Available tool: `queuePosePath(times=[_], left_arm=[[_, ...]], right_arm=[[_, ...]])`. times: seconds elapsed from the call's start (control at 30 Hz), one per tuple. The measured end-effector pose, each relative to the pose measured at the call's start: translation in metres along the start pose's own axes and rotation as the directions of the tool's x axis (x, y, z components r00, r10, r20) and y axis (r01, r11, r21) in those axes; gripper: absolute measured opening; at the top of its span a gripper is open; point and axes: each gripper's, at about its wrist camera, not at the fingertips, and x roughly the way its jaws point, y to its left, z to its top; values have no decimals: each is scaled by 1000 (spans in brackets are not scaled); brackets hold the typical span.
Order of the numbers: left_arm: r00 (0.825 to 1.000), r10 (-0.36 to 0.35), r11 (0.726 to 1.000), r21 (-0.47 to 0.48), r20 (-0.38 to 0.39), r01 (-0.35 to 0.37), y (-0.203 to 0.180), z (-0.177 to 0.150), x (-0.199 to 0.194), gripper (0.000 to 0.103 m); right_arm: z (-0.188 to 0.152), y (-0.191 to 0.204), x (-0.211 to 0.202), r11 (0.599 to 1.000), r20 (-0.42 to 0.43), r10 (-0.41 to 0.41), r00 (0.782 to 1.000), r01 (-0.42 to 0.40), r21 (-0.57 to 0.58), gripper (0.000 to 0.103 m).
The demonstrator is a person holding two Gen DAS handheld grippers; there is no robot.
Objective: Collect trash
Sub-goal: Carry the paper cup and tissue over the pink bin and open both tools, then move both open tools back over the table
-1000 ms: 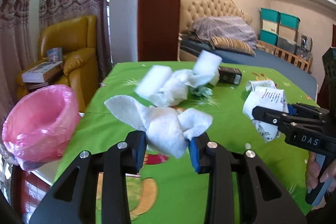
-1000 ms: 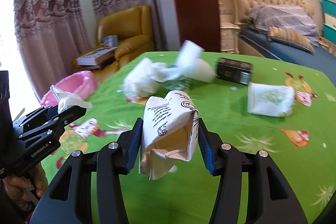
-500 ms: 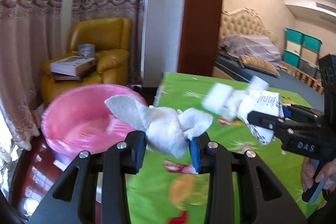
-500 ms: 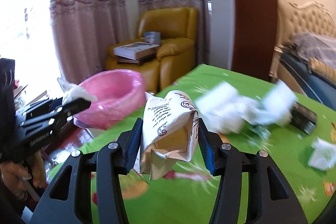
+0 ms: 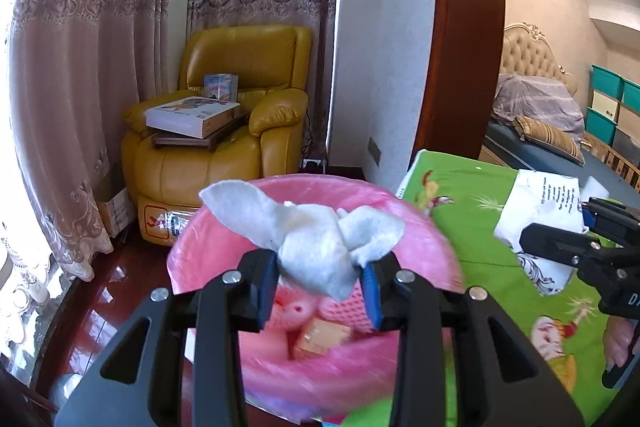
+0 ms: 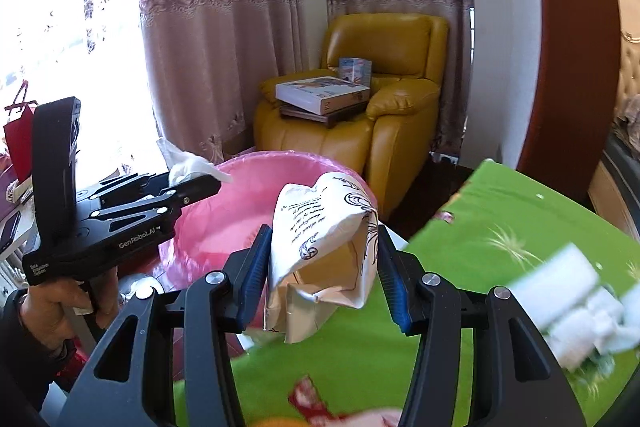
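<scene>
My left gripper (image 5: 318, 281) is shut on a crumpled white tissue (image 5: 316, 247) and holds it right above the pink-lined trash bin (image 5: 432, 247), which has a small brown box inside. My right gripper (image 6: 324, 267) is shut on a crumpled printed paper wrapper (image 6: 324, 239) and hovers over the green table's edge, just right of the bin (image 6: 248, 219). In the right wrist view the left gripper (image 6: 200, 187) with its tissue sits over the bin's left rim. The right gripper (image 5: 568, 247) shows at the right of the left wrist view.
The green cartoon tablecloth (image 6: 520, 227) carries more white tissues (image 6: 576, 311) at the right, blurred. A yellow armchair (image 5: 224, 131) with a box stands behind the bin, by curtains. A bed (image 5: 536, 107) lies at the back right. The floor is dark red.
Both grippers have swung left from over the table toward the bin, each keeping its load. The left gripper now hangs directly above the bin opening.
</scene>
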Motion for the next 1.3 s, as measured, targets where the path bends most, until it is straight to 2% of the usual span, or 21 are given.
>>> queuePosePath(times=[0.2, 0.4, 0.47, 0.5, 0.6, 0.63, 0.77, 0.97, 1.07, 1.2, 1.3], left_arm=[[1000, -4, 1000, -25, -17, 4, 30, 14, 30, 37], [999, -1, 999, -34, -35, 0, 40, 16, 48, 41], [999, 22, 999, -38, -41, -23, 44, 18, 53, 56], [998, 41, 998, -44, -41, -42, 48, 20, 55, 69], [996, 85, 995, -46, -28, -86, 55, 24, 54, 78], [995, 100, 994, -47, -27, -101, 56, 24, 52, 85], [990, 143, 989, -42, -8, -143, 48, 18, 38, 99], [984, 178, 982, 64, 3, -178, 9, 4, 21, 99], [981, 192, 979, 70, -1, -191, -10, -4, 15, 99], [991, 133, 991, 26, -1, -133, -32, -12, 1, 99], [997, 80, 997, 13, -14, -80, -59, -14, -9, 99]], right_arm=[[10, 0, 39, 1000, -37, -2, 999, 2, -17, 50], [14, 16, 61, 999, -52, 8, 999, -10, -50, 52], [15, 21, 69, 998, -60, 12, 998, -16, -61, 59], [14, 22, 72, 998, -65, 10, 998, -14, -69, 66], [11, 21, 71, 997, -61, 1, 998, -6, -81, 67], [10, 20, 69, 997, -60, 6, 998, -11, -72, 67], [4, 10, 43, 999, -36, 13, 999, -15, -40, 70], [-12, -11, 8, 1000, -37, -19, 999, 19, -9, 72], [-23, -19, -11, 999, -33, -46, 998, 46, 8, 77], [-41, -42, -39, 994, -25, -81, 996, 83, 71, 83], [-56, -63, -55, 984, -36, -145, 989, 148, 96, 85]])
